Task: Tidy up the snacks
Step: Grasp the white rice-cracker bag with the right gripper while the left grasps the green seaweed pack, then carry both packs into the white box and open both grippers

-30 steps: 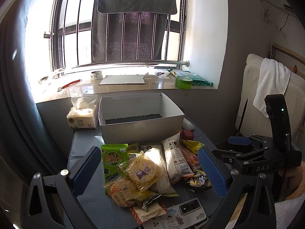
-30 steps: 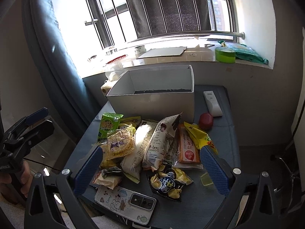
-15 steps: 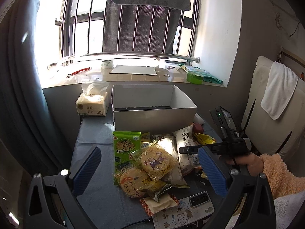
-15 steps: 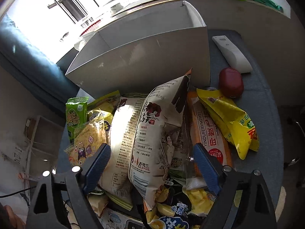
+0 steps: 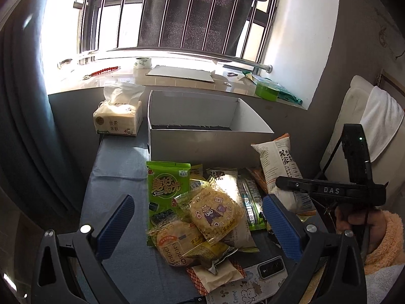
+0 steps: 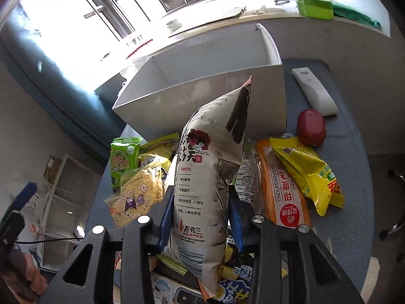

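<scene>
Snacks lie in a loose heap on the blue-grey table, just in front of an open white box that stands at the far side, below the window sill. In the heap are a green seaweed packet, a clear bag of yellow noodle snack lying on top of it, a round cracker pack nearer still, and — on the right — an orange packet with a yellow packet lying across it.

The right gripper has its jaws closing on a tall white snack bag; the blue pads press the bag's two sides and dent it, and the bag stands up between them with its top corner in front of the box's near wall. In the left wrist view the same bag is tilted up over the right end of the heap.

The left gripper hangs over the near part of the heap with its fingers spread wide, pinching nothing.

A tissue pack sits to the left of the box. A white remote and a dark red case lie to the right of it. A phone lies at the near edge of the table.
</scene>
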Motion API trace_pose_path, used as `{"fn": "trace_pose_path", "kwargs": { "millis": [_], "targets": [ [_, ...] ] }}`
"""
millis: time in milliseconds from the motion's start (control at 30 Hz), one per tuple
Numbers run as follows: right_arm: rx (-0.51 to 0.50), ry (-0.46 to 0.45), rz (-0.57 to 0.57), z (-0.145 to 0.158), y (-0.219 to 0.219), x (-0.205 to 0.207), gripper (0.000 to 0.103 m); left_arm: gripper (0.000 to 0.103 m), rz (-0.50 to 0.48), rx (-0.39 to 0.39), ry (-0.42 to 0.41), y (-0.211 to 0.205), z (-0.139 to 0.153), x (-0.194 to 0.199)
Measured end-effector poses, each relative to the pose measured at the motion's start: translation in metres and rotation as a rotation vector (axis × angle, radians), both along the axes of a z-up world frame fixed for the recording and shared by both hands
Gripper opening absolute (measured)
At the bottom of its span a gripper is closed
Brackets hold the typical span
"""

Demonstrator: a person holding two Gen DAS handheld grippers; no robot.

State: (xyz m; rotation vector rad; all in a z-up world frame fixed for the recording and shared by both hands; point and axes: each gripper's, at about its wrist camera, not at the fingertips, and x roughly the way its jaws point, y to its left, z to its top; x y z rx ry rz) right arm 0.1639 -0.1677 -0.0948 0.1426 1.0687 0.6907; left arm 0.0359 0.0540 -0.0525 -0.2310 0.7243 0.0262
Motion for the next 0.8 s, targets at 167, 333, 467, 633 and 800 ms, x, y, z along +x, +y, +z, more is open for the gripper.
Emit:
{"fn": "trace_pose_path", "kwargs": {
  "millis": [167, 333, 467, 633, 800],
  "targets": [
    [0.008, -0.092, -0.019, 0.031, -0.017, -0.025, 0.042, 0.103, 0.051, 0.023, 0.105, 0.016, -0.033, 0.057],
    [0.000, -0.151, -0.034, 0.049, -0.021, -0.042, 0.042, 0.103, 0.080, 0.097, 0.217, 0.019, -0.067, 0.111],
    [-0.013, -0.163, -0.038, 0.053, -0.020, -0.047, 0.042, 0.102, 0.093, 0.141, 0.278, 0.021, -0.090, 0.134],
    [-0.016, -0.161, -0.037, 0.054, -0.028, -0.049, 0.042, 0.071, 0.069, 0.109, 0.319, 0.027, -0.106, 0.138],
    [-0.020, -0.161, -0.030, 0.052, -0.024, -0.046, 0.042, 0.070, 0.085, 0.146, 0.211, 0.032, -0.079, 0.115]
  ]
}}
